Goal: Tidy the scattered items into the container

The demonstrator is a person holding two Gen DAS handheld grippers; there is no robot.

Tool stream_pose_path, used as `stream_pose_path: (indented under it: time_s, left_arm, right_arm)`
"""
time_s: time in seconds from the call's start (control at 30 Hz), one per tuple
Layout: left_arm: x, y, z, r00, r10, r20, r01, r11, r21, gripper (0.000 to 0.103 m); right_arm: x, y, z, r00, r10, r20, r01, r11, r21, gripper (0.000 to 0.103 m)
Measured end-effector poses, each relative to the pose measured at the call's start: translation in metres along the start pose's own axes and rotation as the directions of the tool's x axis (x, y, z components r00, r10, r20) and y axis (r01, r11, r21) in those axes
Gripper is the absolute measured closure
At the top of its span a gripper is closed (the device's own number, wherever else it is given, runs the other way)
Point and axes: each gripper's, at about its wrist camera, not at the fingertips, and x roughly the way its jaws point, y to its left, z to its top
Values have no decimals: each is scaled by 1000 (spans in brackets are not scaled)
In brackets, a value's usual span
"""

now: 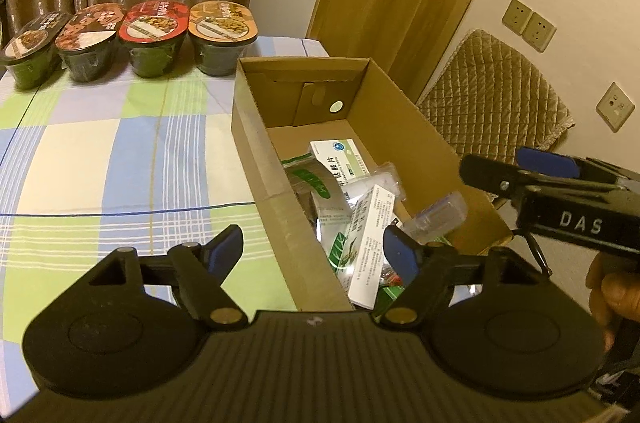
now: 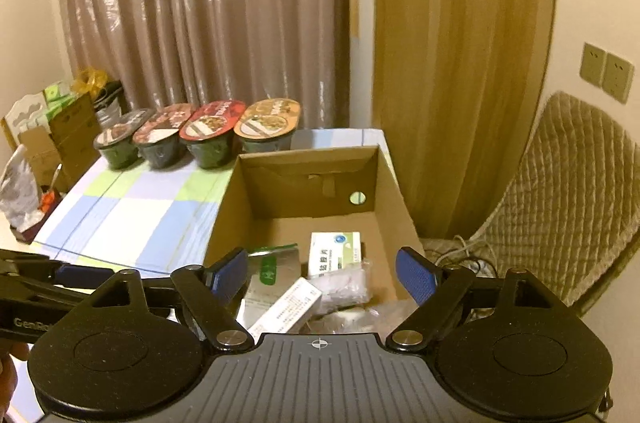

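Left gripper: its jaws were spread wide with nothing between them, hovering over the near left wall of the box.
Right gripper: its jaws were also spread wide and empty, held above the near end of the box; in the left wrist view it came in from the right, a hand wrapped around its grip.
Cardboard box: open-topped, it stood on the right side of the worktop, reaching almost to the right edge (its far end wall had a small round hole).
Items in the box: a white and green medicine carton lay flat on the floor of the box towards the middle; a silvery pouch with green print lay to its left; a long white carton with fine print leaned across the pile at the near end; a clear plastic case sat against the right wall; a clear wrapped packet lay just beside the long carton.
Worktop: covered by a checked cloth in blue, green and cream, with no loose items on the bare cloth beside the box.
Food bowls: four lidded bowls stood in a row along the far edge, the rightmost just beside the far left corner of the box.
Behind: a curtain and a quilted chair.
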Motion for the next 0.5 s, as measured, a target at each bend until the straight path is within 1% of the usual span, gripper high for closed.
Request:
stream_pose_path:
  time_s: [0.13, 0.23, 0.3, 0.33, 0.4, 0.5]
  left_arm:
    - [-1, 2, -3, 1000, 7, -5, -7, 1000, -2, 28]
    - [-4, -1, -7, 1000, 10, -6, -10, 1000, 0, 23]
    - [-9, -4, -10, 1000, 18, 2, -18, 1000, 2, 16]
    - [-11, -5, -12, 1000, 23, 10, -23, 1000, 3, 15]
    - [-19, -10, -18, 998, 45, 42, -46, 999, 6, 6]
    - [-30, -17, -25, 995, 64, 76, -64, 998, 0, 2]
  right_arm:
    - [-2, -7, -10, 1000, -6, -25, 7, 999, 34, 17]
    - [-10, -12, -20, 999, -10, -38, 13, 998, 67, 17]
    - [-17, -15, -27, 999, -14, -45, 18, 995, 98, 17]
    - [-21, -17, -30, 999, -14, -49, 20, 993, 114, 17]
    - [-28, -19, -34, 998, -15, -56, 22, 991, 135, 17]
    - [-43, -21, -39, 998, -18, -57, 27, 988, 150, 17]
